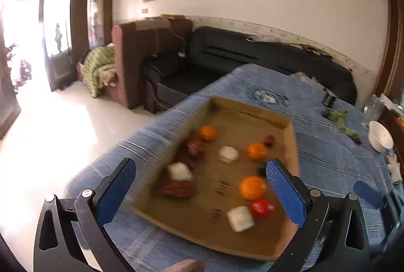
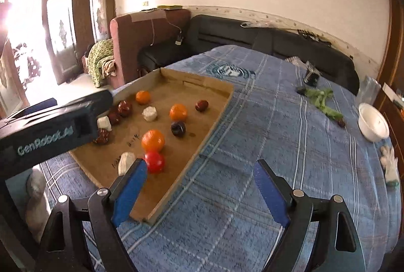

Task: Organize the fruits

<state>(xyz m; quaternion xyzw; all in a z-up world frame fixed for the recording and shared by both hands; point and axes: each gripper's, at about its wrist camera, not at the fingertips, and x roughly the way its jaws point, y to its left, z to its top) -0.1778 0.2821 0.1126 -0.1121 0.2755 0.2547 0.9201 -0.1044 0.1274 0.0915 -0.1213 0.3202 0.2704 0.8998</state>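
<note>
A shallow cardboard tray [image 1: 291, 148] [image 2: 217, 110] lies on the blue checked cloth. It holds three oranges [image 1: 251, 187] [image 2: 153, 140], a red tomato-like fruit [image 1: 261, 207] [image 2: 154, 162], several dark red-brown fruits [image 1: 178, 188] [image 2: 124, 108] and white pieces [image 1: 240, 218] [image 2: 149, 113]. My left gripper [image 1: 202, 186] is open above the tray's near half, empty. My right gripper [image 2: 199, 186] is open and empty over the tray's near right corner and the cloth. The left gripper's body [image 2: 50, 130] shows at the left of the right wrist view.
A white bowl [image 2: 373, 125] [image 1: 380, 136] stands at the table's right edge. Green leafy scraps [image 2: 322, 100], a small dark object [image 2: 311, 76] and a white glove [image 2: 390, 166] lie on the cloth. A black sofa [image 1: 227, 55] is beyond the table.
</note>
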